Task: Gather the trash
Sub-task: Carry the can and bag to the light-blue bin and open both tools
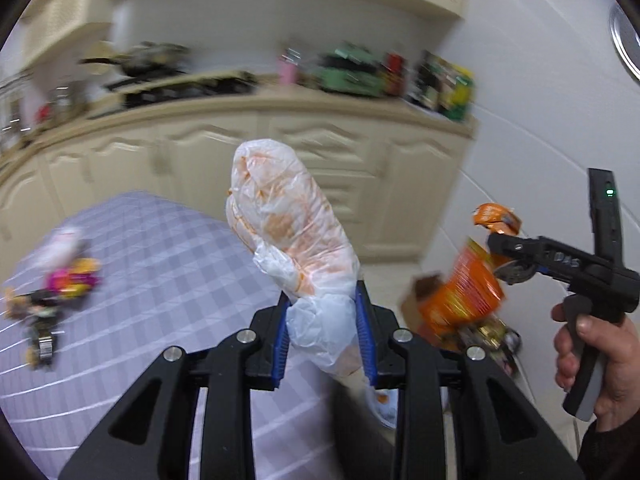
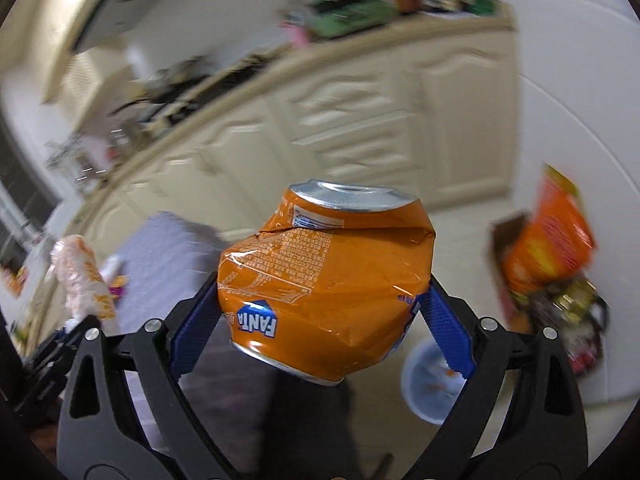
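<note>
My left gripper point(image 1: 325, 334) is shut on a crumpled clear plastic bag point(image 1: 288, 224) smeared with orange sauce, held up above the table edge. My right gripper point(image 2: 320, 316) is shut on a crushed orange Fanta can point(image 2: 324, 280). In the left wrist view the right gripper point(image 1: 505, 249) shows at the right with the can point(image 1: 494, 216), above a cardboard box of trash point(image 1: 456, 300) holding an orange packet. That box point(image 2: 544, 264) also shows at the right of the right wrist view. The bag point(image 2: 80, 276) shows at its left.
A table with a lilac checked cloth point(image 1: 160, 264) lies at the left, with colourful wrappers point(image 1: 68, 280) near its far left. A white plastic cup point(image 2: 432, 380) sits on the floor below the can. Cream kitchen cabinets point(image 1: 280, 152) and a cluttered counter stand behind.
</note>
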Available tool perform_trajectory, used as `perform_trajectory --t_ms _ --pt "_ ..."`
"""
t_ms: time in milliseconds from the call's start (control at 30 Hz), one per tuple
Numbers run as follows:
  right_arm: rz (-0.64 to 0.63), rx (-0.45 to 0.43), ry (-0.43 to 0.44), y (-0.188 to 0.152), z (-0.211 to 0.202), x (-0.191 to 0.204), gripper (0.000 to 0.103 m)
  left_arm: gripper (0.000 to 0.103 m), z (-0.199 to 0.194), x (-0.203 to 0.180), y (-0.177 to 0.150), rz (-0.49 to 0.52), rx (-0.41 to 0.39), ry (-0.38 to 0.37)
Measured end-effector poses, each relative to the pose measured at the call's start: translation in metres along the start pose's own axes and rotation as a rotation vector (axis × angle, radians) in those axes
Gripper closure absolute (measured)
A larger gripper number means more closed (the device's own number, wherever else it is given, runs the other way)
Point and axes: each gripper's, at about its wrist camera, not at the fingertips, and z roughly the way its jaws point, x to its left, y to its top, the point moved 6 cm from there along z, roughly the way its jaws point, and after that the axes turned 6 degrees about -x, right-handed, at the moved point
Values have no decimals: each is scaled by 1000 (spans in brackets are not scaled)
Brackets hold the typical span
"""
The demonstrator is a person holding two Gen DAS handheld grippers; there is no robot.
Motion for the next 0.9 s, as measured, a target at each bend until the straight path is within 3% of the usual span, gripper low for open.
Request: perform_trajectory --t_ms 267,500,800,833,900 --pt "141 94 -136 -43 14 -100 11 74 93 -98 -57 109 230 -187" --pt "190 131 -162 -60 22 -127 11 74 164 -149 -119 166 422 -255" --pt "255 196 -191 -84 45 -155 11 70 229 -177 -171 155 613 -350" --pt "261 198 -193 -85 46 -157 11 66 237 -181 -178 151 649 -374" --pt "268 203 -197 -87 48 -161 11 30 251 -185 -192 146 715 -383"
